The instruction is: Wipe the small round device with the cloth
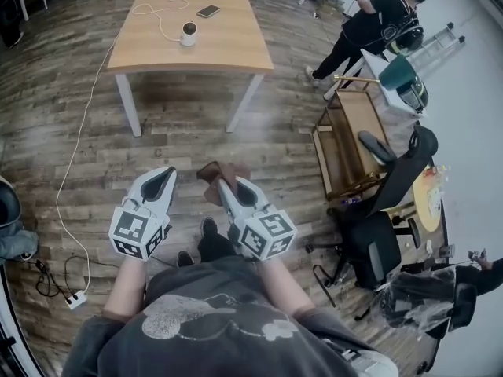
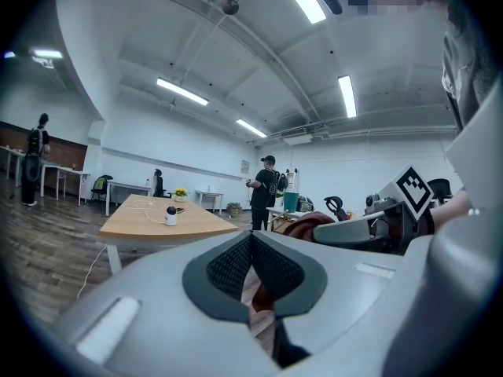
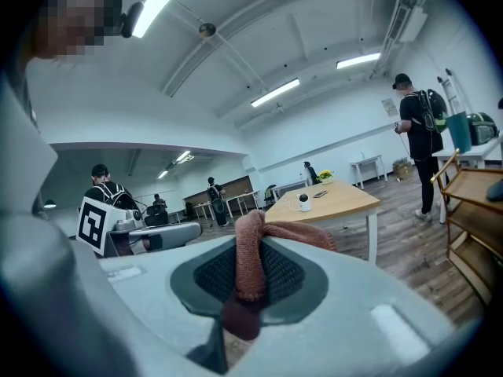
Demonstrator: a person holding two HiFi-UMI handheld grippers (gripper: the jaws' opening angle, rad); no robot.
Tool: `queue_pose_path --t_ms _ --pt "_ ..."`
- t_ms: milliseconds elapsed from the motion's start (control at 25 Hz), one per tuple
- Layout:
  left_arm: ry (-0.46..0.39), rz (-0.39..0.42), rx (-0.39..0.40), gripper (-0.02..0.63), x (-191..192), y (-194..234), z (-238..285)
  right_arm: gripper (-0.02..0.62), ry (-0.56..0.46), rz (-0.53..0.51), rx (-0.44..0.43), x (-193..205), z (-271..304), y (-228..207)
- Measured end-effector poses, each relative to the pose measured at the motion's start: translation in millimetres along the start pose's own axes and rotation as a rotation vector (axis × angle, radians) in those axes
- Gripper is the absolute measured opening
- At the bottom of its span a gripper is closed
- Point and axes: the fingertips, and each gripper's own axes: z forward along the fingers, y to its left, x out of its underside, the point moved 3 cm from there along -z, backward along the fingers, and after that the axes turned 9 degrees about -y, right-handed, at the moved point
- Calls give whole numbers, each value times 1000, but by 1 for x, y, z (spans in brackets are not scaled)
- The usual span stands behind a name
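So the right tongs (image 3: 250,272) are clamped on the reddish-brown cloth (image 3: 251,246). A fold of it is pinched between the pads, and the rest bunches up over the tips and flops off to the side. The left tongs (image 2: 251,267) are closed too, pads meeting at the tip with nothing between them, just floor showing through the gap behind. From the head view, both sit at about waist height over bare wood floor (image 1: 94,155), side by side, the left tongs (image 1: 161,183) just beside the right tongs (image 1: 229,185).

The small round device (image 1: 189,33), a little white thing on a cable (image 1: 157,18), is well ahead of both tongs on the wooden counter (image 1: 228,49), slightly toward the left tongs' side. A phone (image 1: 208,11) lies just past it.

Progress-wise I'd say only the prep is done: the cloth is in hand, but it's nowhere near the device and no wiping has started. What's left is walking up to the counter, getting the cloth onto the device and actually rubbing it down. The empty left tongs could steady it, since it looks light enough to slide.
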Motion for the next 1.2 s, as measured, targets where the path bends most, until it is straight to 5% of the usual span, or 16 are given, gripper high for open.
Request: queue_pose_path --t_ms 440,1200 --pt "12 14 -52 18 4 36 28 49 -6 26 -57 -1 54 -32" --pt "30 31 -87 18 -1 111 183 49 34 48 -111 -40 177 -153"
